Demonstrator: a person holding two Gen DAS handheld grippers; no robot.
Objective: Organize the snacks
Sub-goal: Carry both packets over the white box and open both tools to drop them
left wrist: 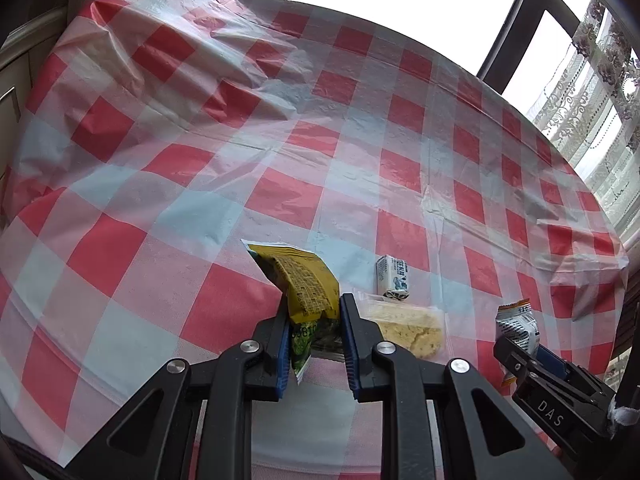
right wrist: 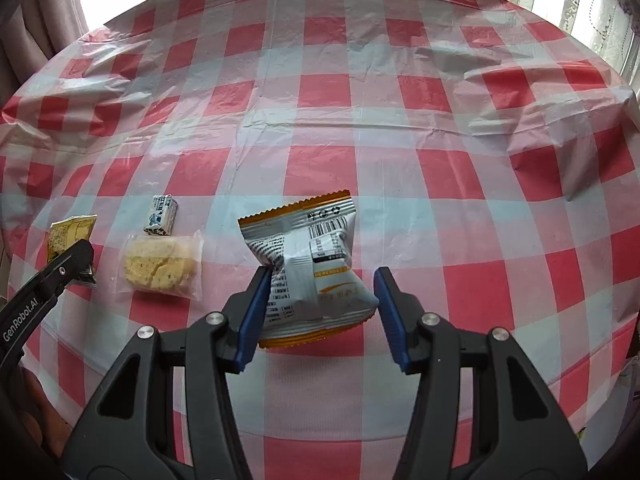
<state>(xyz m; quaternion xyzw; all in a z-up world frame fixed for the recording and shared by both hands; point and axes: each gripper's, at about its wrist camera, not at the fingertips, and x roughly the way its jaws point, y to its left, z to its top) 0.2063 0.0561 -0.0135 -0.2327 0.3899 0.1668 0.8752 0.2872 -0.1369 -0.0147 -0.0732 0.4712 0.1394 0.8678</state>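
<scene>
Already my left gripper [left wrist: 314, 332] clamps the yellow packet [left wrist: 302, 280]; my right gripper [right wrist: 320, 312] pinches the silver pouch [right wrist: 308, 264]. Candy [right wrist: 161, 216] and biscuit [right wrist: 160, 266] wait on the cloth [right wrist: 360, 128], unsorted.

"DAS" stands in pale capitals on the black body of the right gripper [left wrist: 538, 354], seen at the lower right of the left wrist view. "GenRobot.AI" runs in white along the black arm of the left gripper [right wrist: 86, 258], at the lower left edge of the right wrist view. On the green part of the yellow and green packet [left wrist: 308, 304] between the left claw's fingers, the digits "381" can be made out beside the left finger; the dense print on its yellow face is too small to read. The white and orange packet [right wrist: 308, 264] between the right claw's fingers bears a barcode and recycling-type symbols near its far edge; its text is illegible.
</scene>
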